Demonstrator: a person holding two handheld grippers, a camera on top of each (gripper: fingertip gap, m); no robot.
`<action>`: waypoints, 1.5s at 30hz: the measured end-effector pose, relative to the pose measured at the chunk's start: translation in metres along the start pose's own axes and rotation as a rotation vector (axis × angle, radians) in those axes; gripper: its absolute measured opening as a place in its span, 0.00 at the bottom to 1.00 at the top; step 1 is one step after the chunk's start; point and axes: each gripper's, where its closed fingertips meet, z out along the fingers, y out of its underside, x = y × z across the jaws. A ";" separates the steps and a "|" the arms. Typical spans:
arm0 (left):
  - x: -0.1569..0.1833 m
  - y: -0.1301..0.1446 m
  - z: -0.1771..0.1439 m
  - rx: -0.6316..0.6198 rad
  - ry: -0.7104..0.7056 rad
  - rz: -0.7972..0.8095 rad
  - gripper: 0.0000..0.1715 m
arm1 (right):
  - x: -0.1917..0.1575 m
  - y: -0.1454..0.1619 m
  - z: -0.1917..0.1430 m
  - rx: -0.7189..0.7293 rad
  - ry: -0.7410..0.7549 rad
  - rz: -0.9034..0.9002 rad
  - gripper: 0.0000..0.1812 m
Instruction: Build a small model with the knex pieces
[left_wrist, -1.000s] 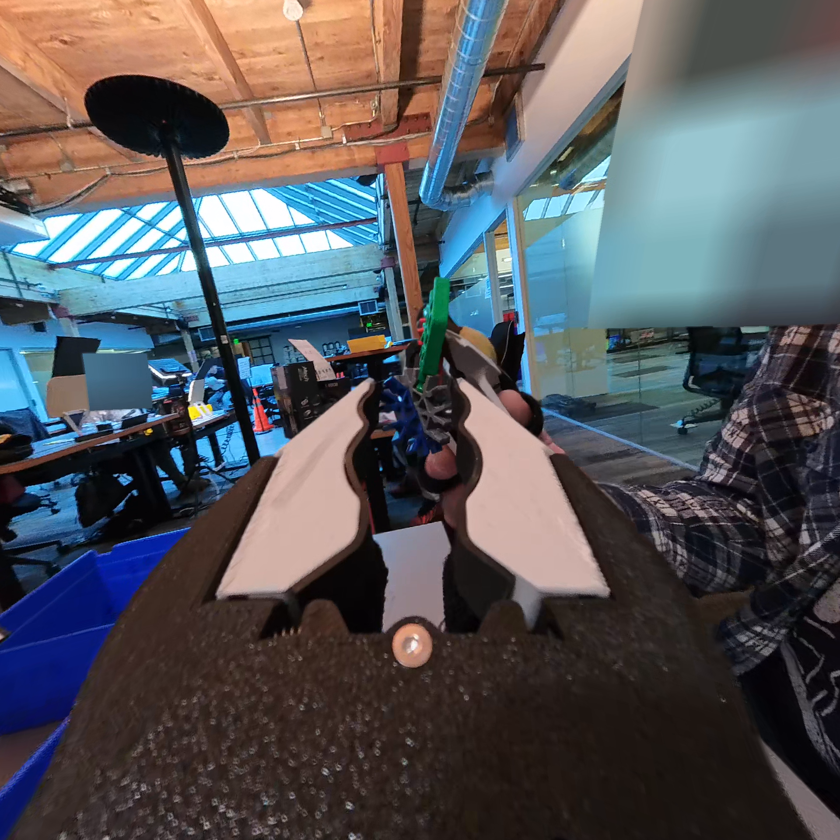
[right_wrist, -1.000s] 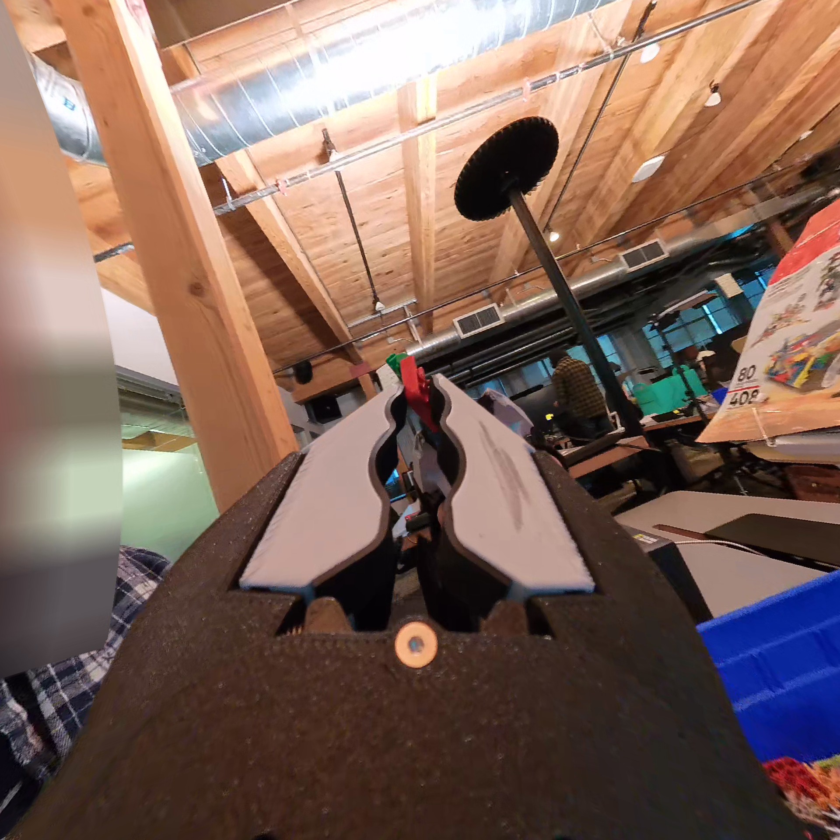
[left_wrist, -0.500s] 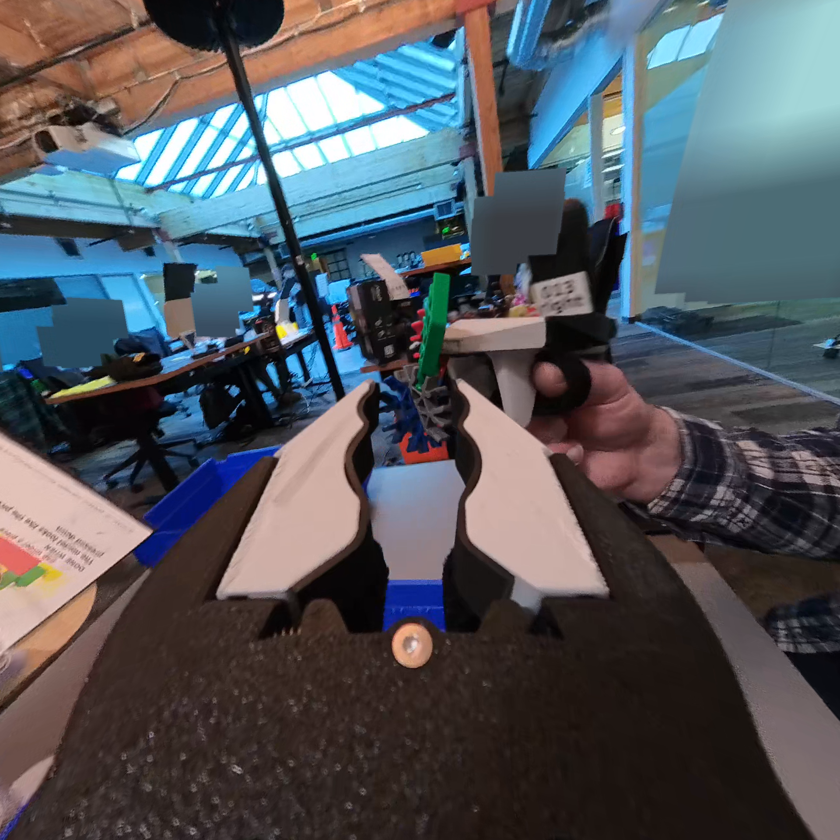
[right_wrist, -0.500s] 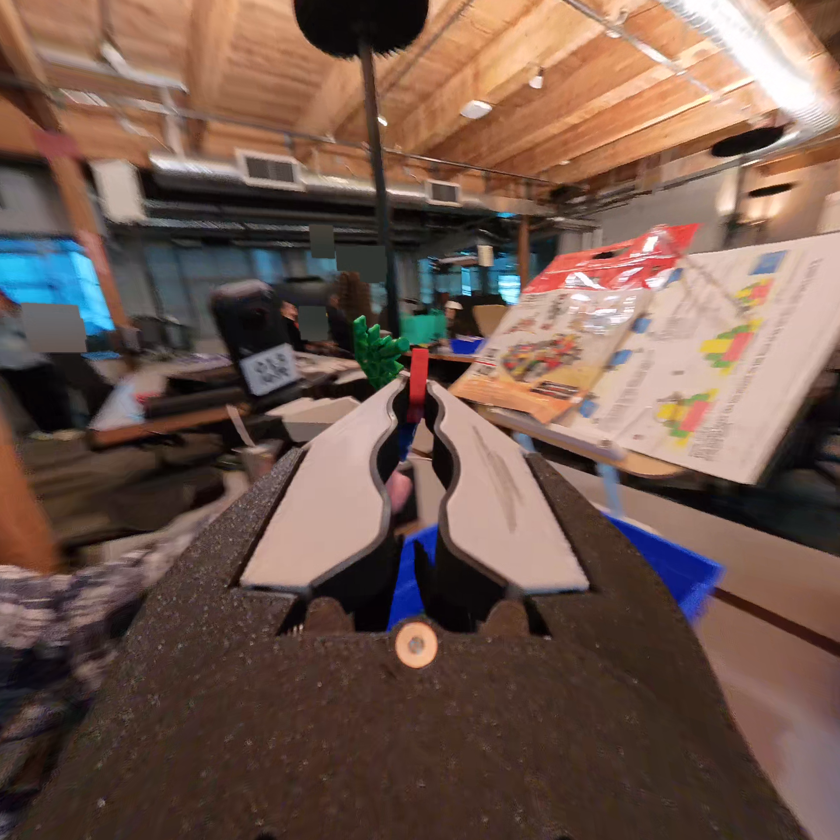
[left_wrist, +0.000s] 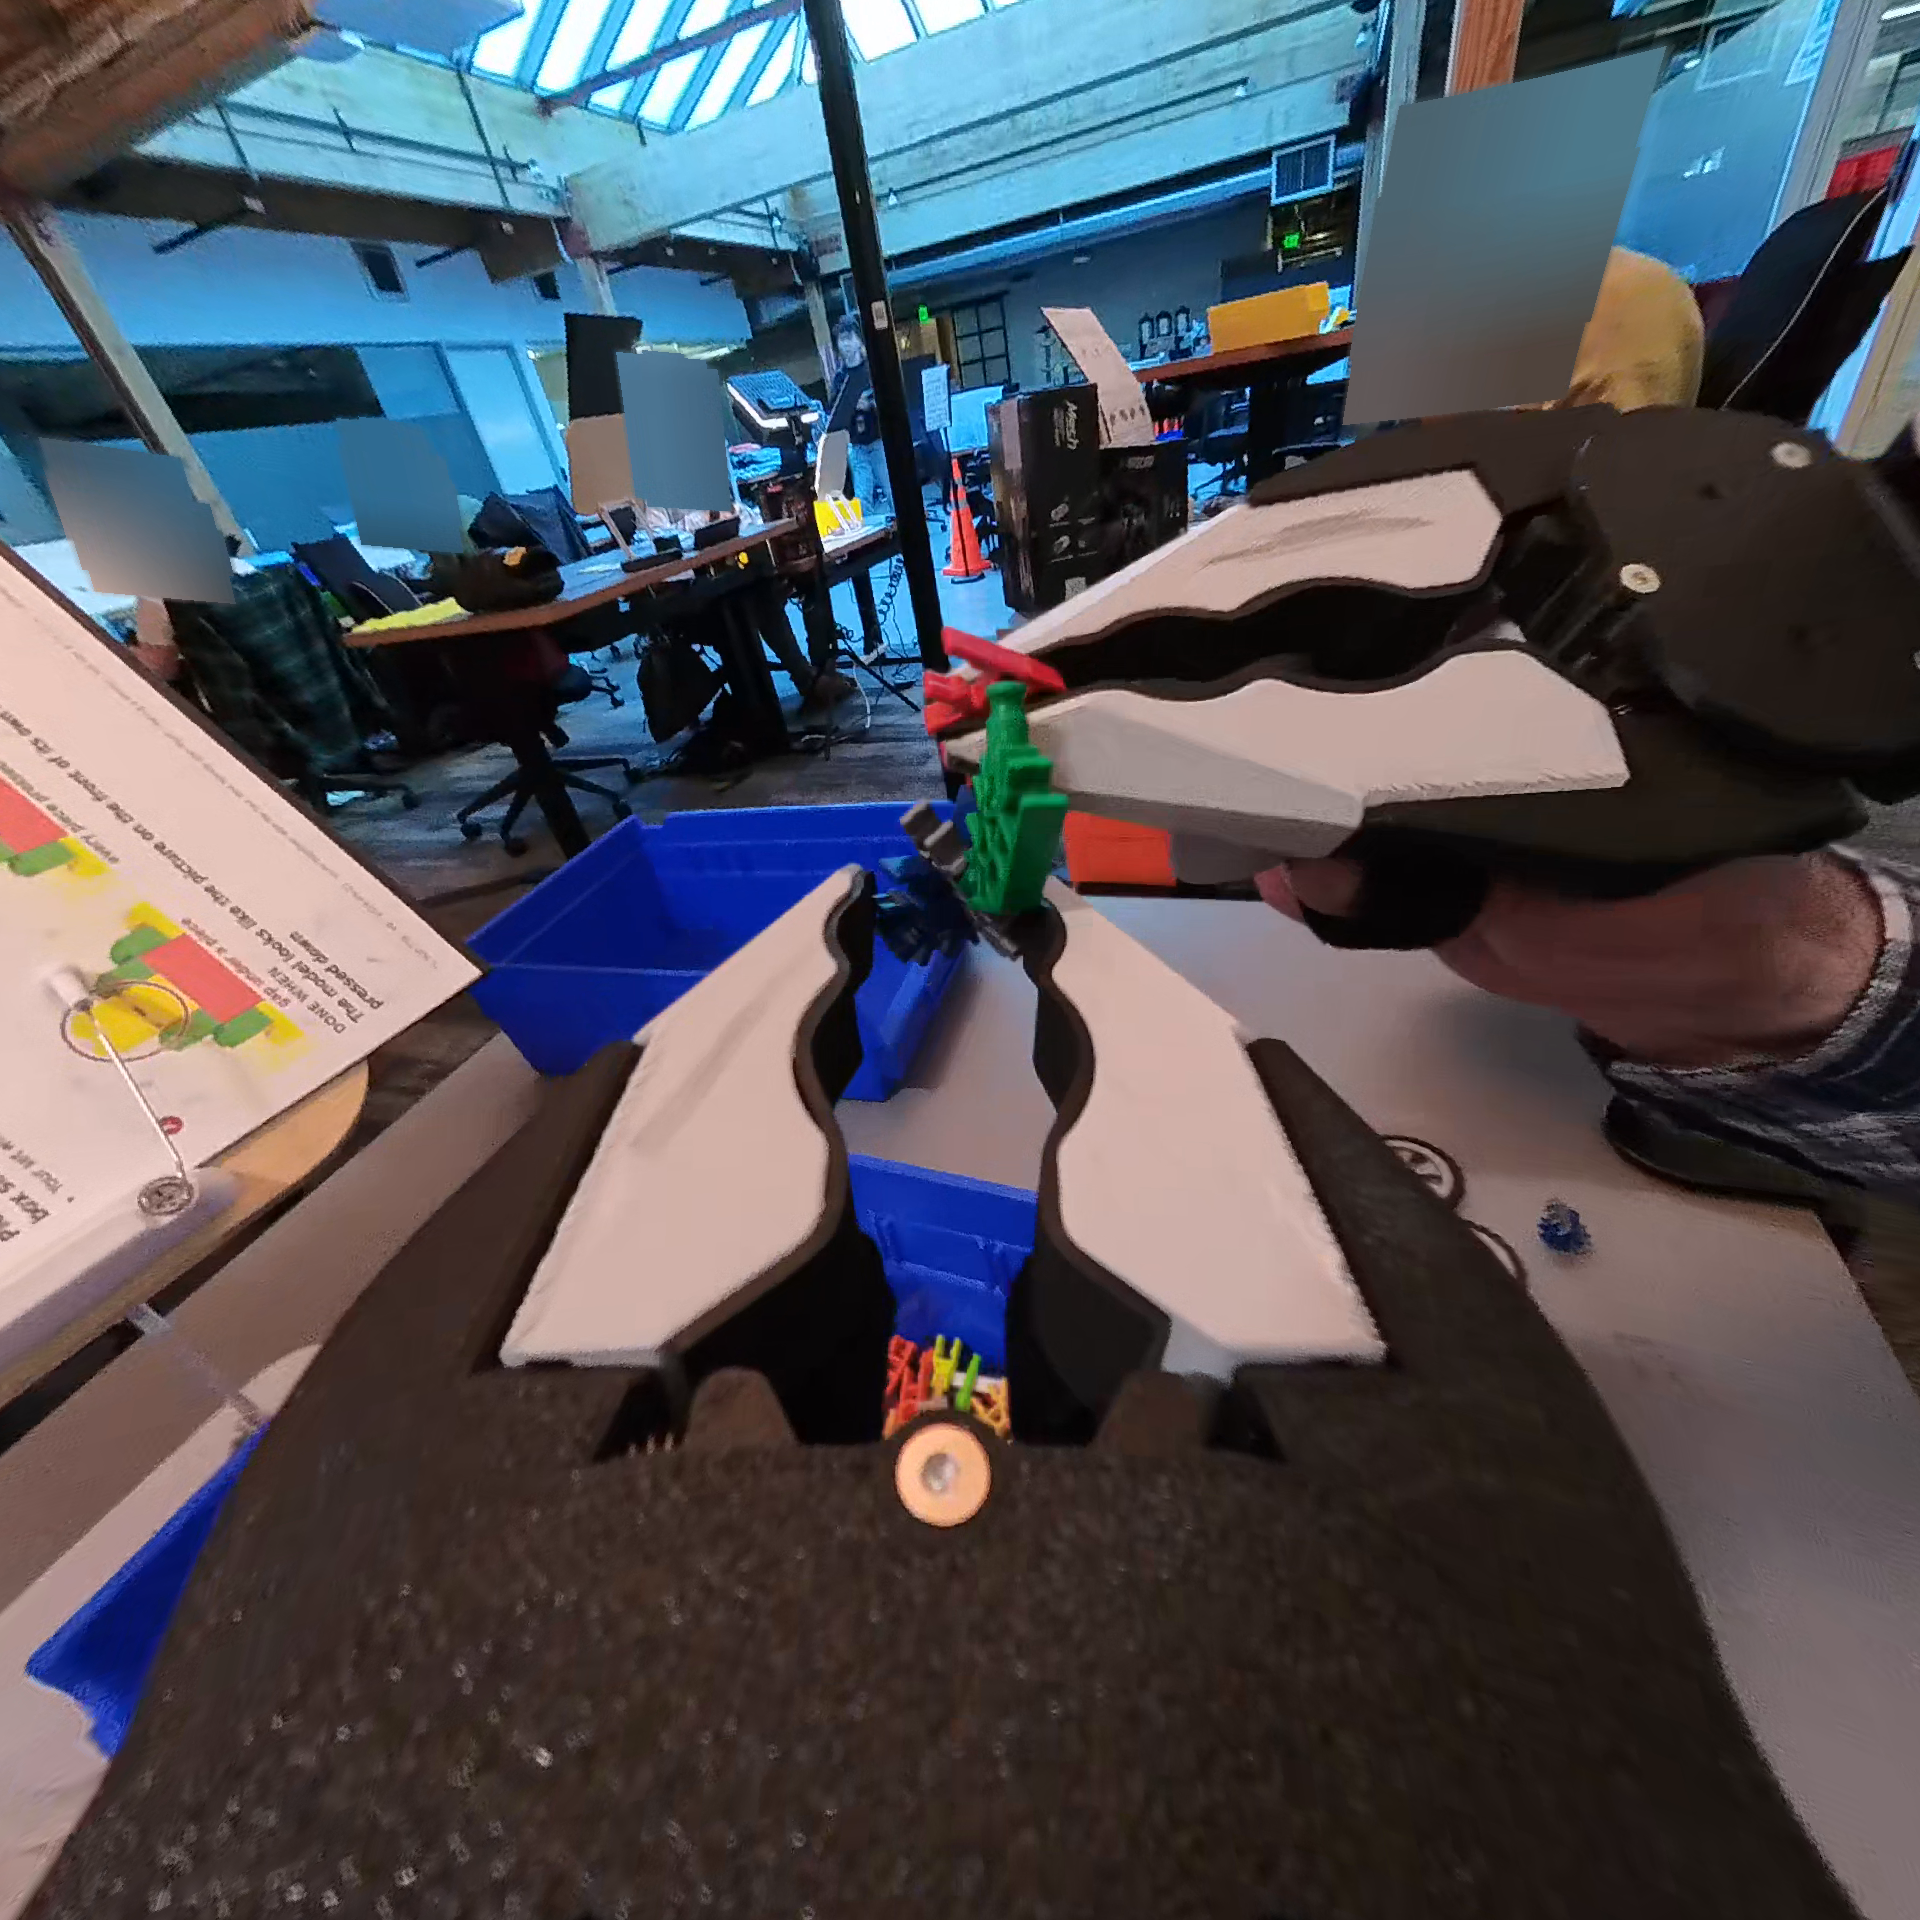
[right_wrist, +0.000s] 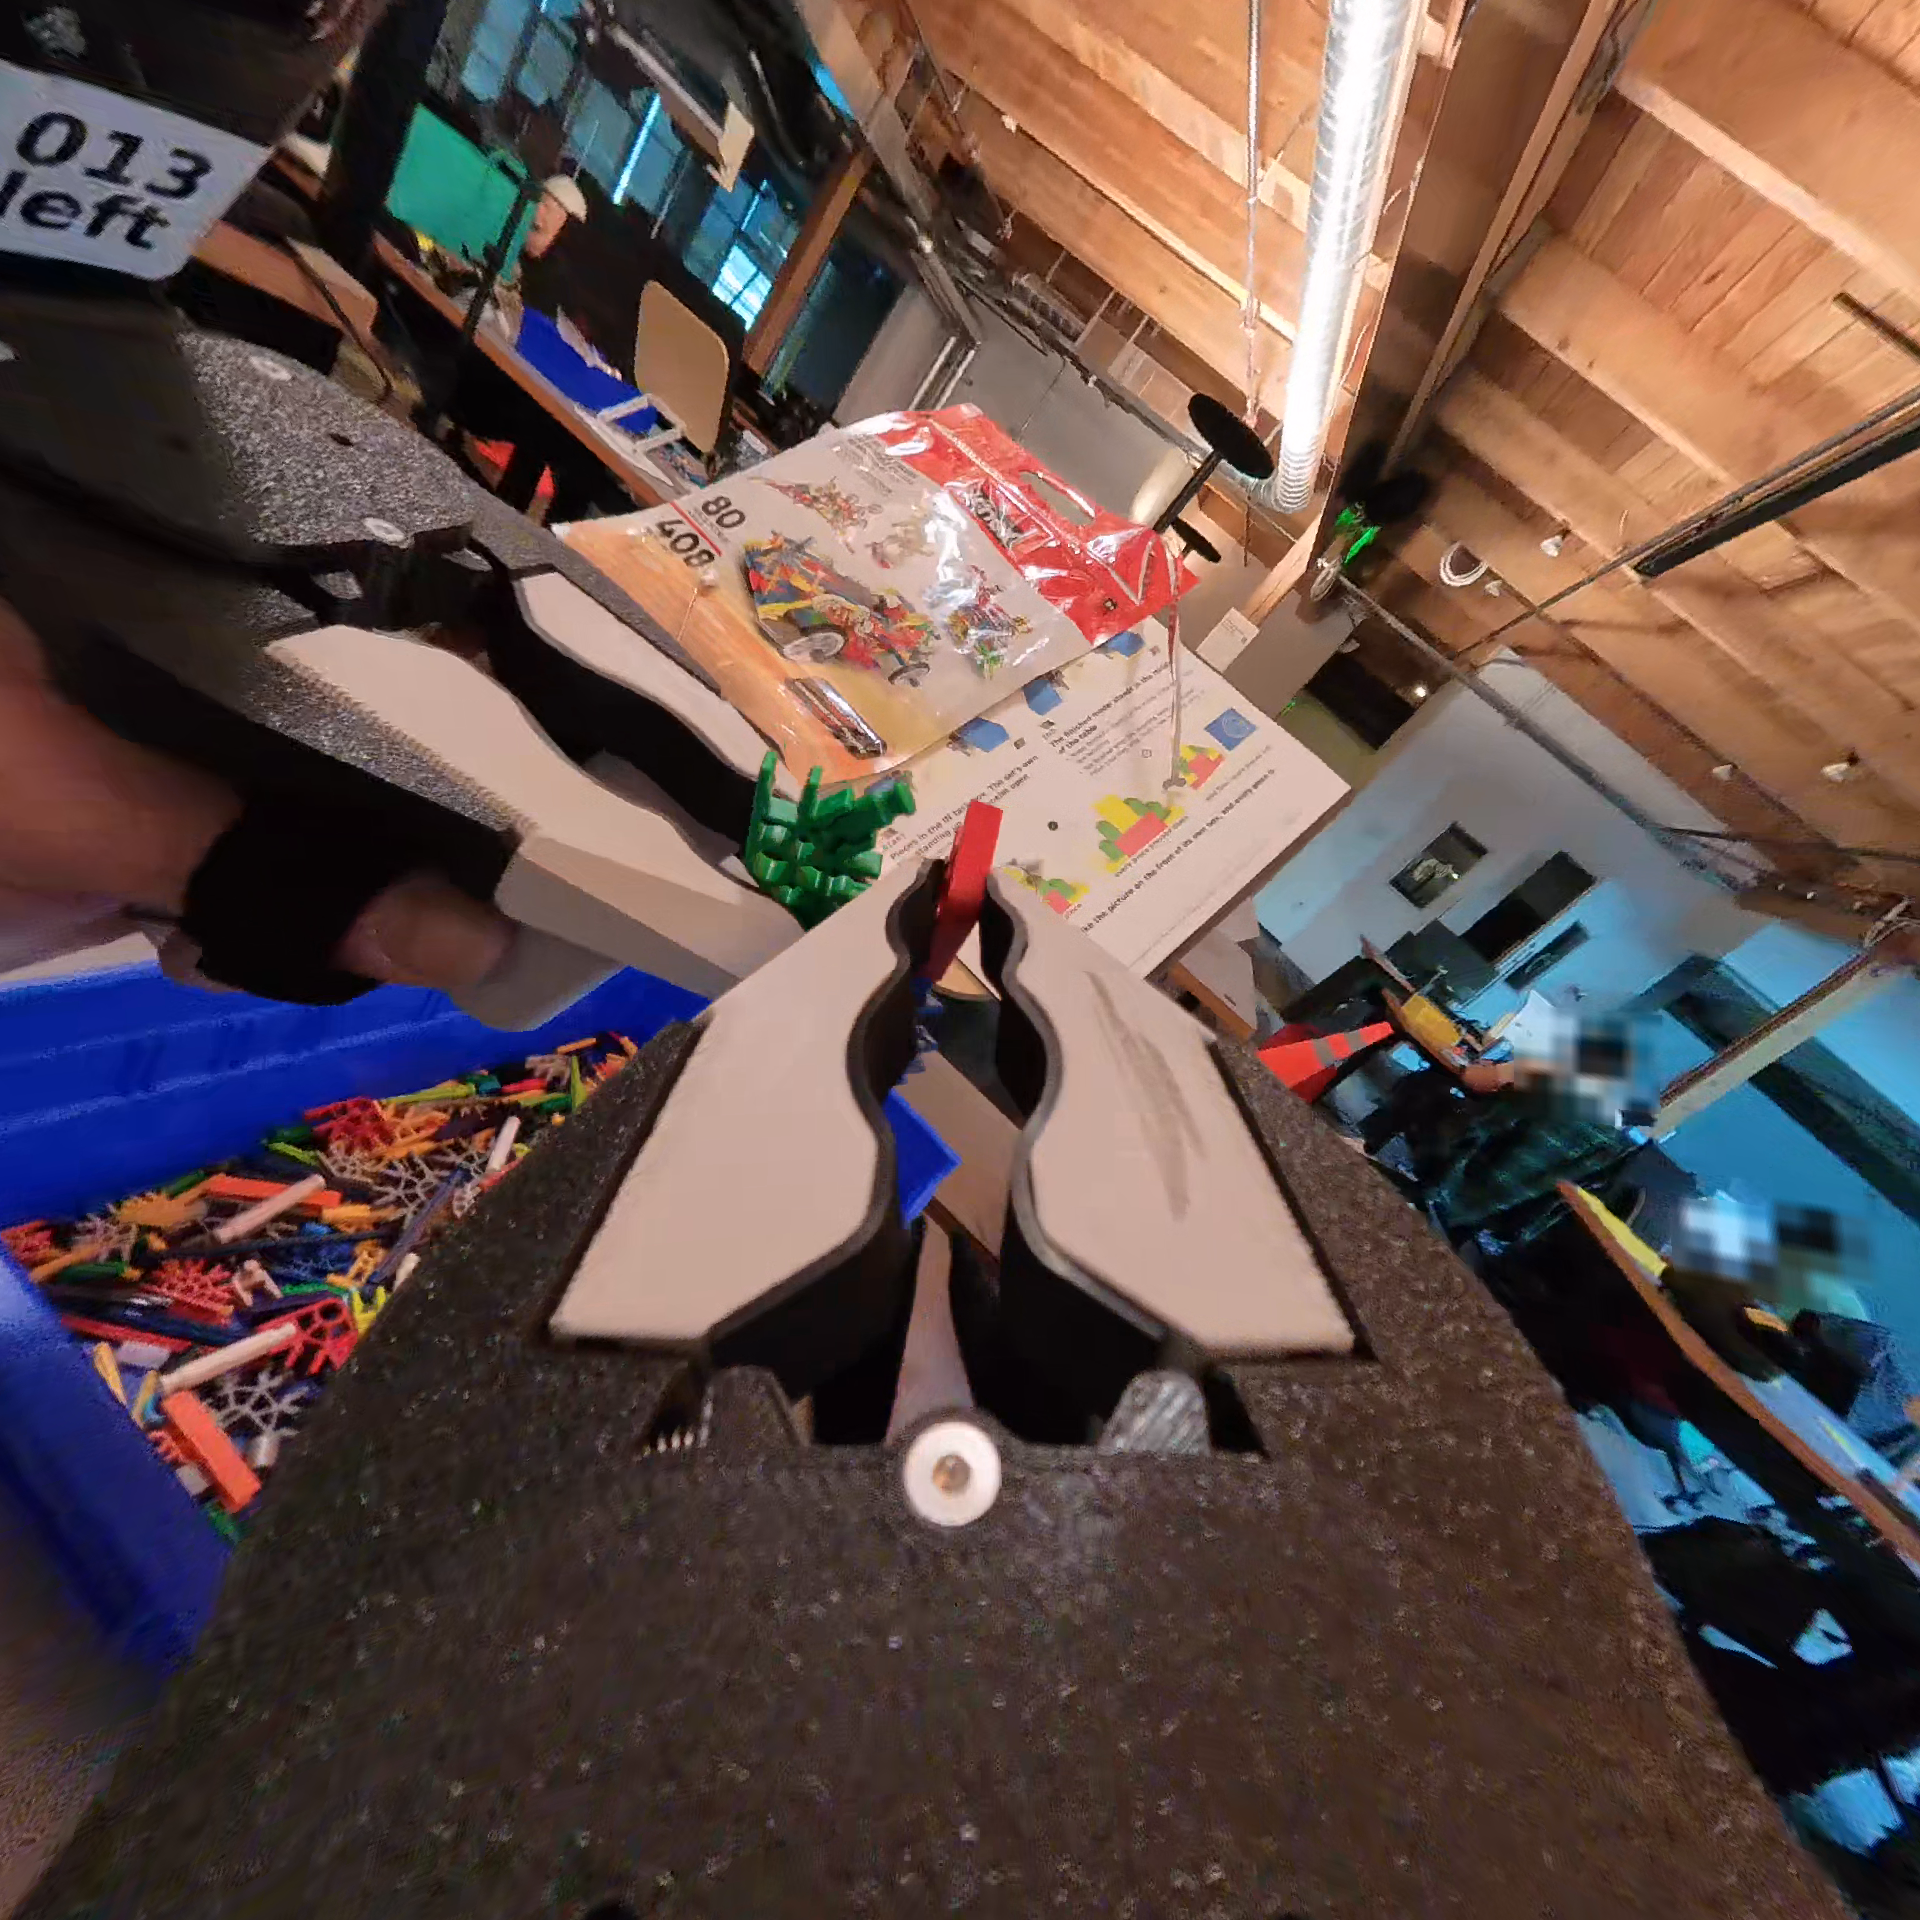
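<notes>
So, the left tool (left_wrist: 951, 904) is seen about half open, its two tips pressed against the sides of a small cluster (left_wrist: 1003, 831) of green, blue and grey plastic pieces. The cluster is held up just ahead of the tips, well above the counter (left_wrist: 1558, 1403). The right tool (right_wrist: 951, 894) is almost fully closed, with a thin red piece (right_wrist: 964, 868) pinched at the very ends of its fingers. That red piece is brought in from the right of the left tool and sits just beside the top of the green part. Whether contact is made can't be told from either view.

What could go wrong, as a guess: the red piece is gripped by only a sliver, so any sideways push against the cluster could get it twisted or popped out. The cluster is caught by its lower end only, so it could be levered round between the tips if pressed from above. Anything dropped would probably be lost in the blue bin (right_wrist: 94, 1060) below and left of the right tool, where loose pieces (right_wrist: 260, 1247) are heaped. It could also be bounced off the counter, where one stray blue bit (left_wrist: 1562, 1226) is lying. The instruction sheet (left_wrist: 156, 831), propped close on the left of the left tool, could get bumped too.
</notes>
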 end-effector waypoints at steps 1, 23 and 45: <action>0.000 0.001 0.001 -0.003 0.008 -0.018 0.14 | -0.001 0.001 0.001 -0.009 0.004 -0.034 0.04; 0.030 0.001 -0.005 0.039 0.319 -0.140 0.13 | -0.010 -0.004 -0.007 0.195 -0.445 0.775 0.03; 0.026 0.023 0.007 -0.061 0.357 -0.369 0.13 | -0.008 0.019 0.009 -0.034 -0.014 -0.302 0.02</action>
